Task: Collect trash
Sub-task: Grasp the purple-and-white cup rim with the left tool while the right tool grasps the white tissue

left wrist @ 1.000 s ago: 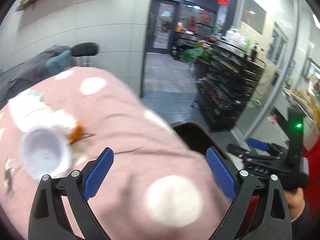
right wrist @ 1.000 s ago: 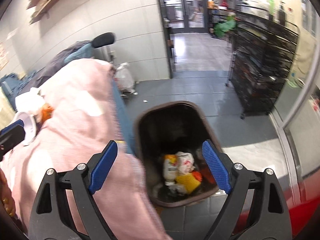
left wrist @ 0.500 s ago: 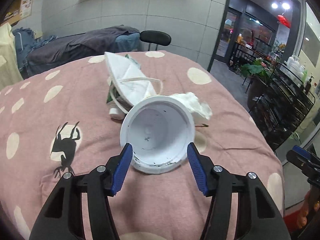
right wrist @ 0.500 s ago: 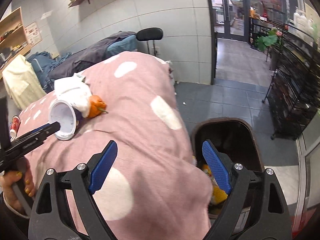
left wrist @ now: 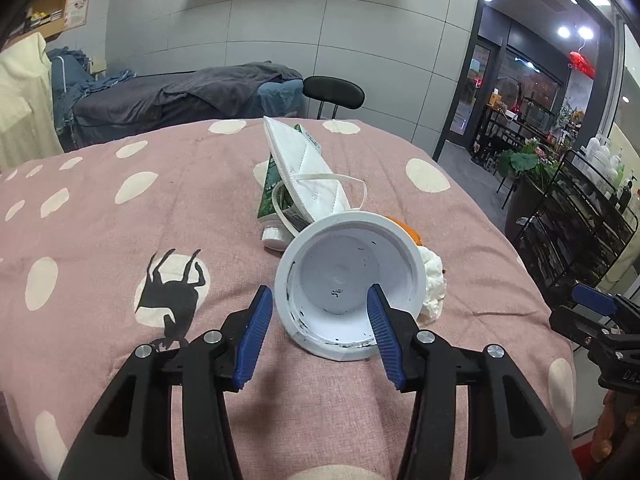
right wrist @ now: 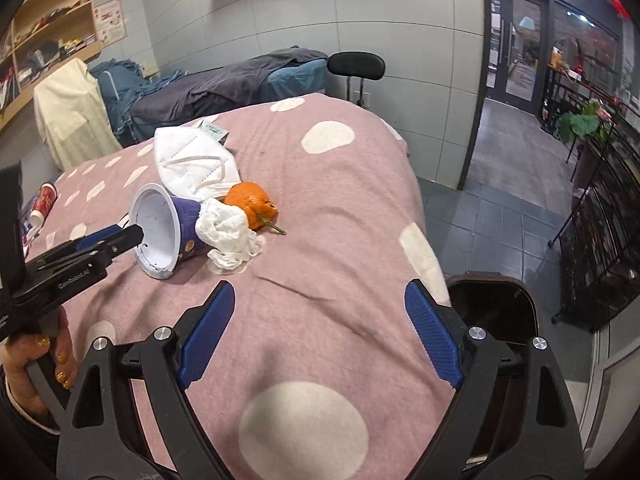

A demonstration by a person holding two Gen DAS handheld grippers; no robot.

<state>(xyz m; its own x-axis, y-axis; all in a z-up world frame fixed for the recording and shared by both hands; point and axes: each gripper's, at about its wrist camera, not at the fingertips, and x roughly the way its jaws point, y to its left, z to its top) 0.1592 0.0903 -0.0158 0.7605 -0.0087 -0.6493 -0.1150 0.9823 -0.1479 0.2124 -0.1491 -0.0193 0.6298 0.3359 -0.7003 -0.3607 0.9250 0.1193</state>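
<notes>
A white paper cup [left wrist: 348, 284] lies on its side on the pink spotted cloth [left wrist: 120, 232], its mouth facing my left gripper [left wrist: 320, 312]. The left gripper is open, one finger just inside the cup's rim, the other outside its left wall. Behind the cup lie a white face mask [left wrist: 308, 172], a green tube [left wrist: 270, 196], a crumpled tissue [left wrist: 434, 284] and an orange [right wrist: 252, 204]. In the right wrist view the cup [right wrist: 160, 236] shows purple outside. My right gripper [right wrist: 320, 332] is open and empty above the cloth, near the dark bin [right wrist: 496, 312].
A red tube [right wrist: 42, 204] lies at the cloth's far left edge. A black chair [left wrist: 334, 94] and a grey-covered bed [left wrist: 180, 96] stand behind the table. Black wire shelving [right wrist: 600, 240] stands at the right on the tiled floor.
My left gripper has swung from the table edge to the cup and narrowed around its rim. My right gripper has turned from over the bin toward the table.
</notes>
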